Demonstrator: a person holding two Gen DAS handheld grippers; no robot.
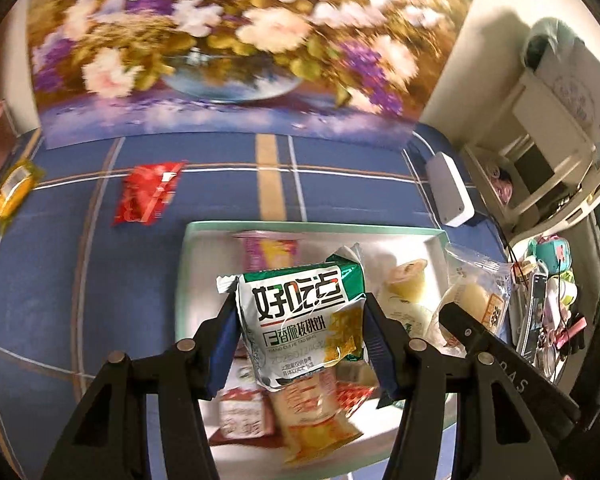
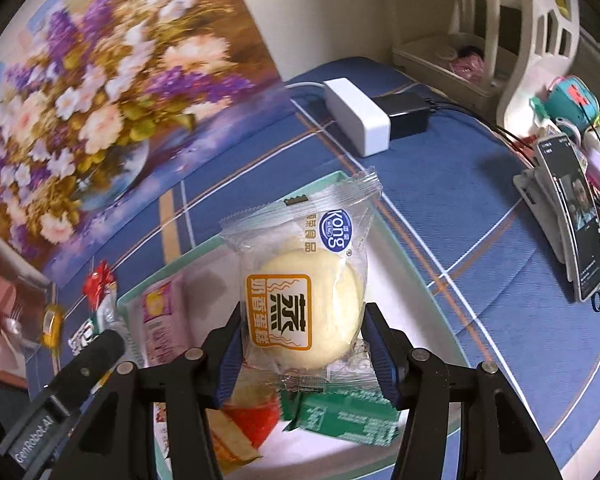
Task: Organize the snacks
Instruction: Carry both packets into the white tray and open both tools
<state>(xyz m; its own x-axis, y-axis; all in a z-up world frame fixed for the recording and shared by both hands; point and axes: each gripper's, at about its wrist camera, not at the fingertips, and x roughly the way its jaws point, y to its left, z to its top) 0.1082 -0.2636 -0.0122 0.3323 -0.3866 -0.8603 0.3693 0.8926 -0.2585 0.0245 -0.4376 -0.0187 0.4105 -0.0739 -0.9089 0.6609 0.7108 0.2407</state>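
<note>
My left gripper (image 1: 300, 328) is shut on a green and white biscuit packet (image 1: 300, 320), held above a white tray with a mint rim (image 1: 188, 248). Several snacks lie in that tray, among them a pink packet (image 1: 268, 252) and a jelly cup (image 1: 406, 280). My right gripper (image 2: 300, 340) is shut on a clear-wrapped yellow steamed cake (image 2: 304, 304), also over the tray (image 2: 412, 272). In the left wrist view the cake (image 1: 472, 296) and the right gripper's finger (image 1: 472, 328) show at the tray's right edge. A red packet (image 1: 148, 192) and a yellow snack (image 1: 14, 192) lie on the blue cloth.
A flower painting (image 1: 220, 40) stands behind the tray. A white box (image 2: 356, 116) with a black adapter sits at the back right. A phone on a stand (image 2: 576, 216), toys and a white shelf (image 2: 500, 40) crowd the right side. A pink gift box (image 2: 0, 320) is at left.
</note>
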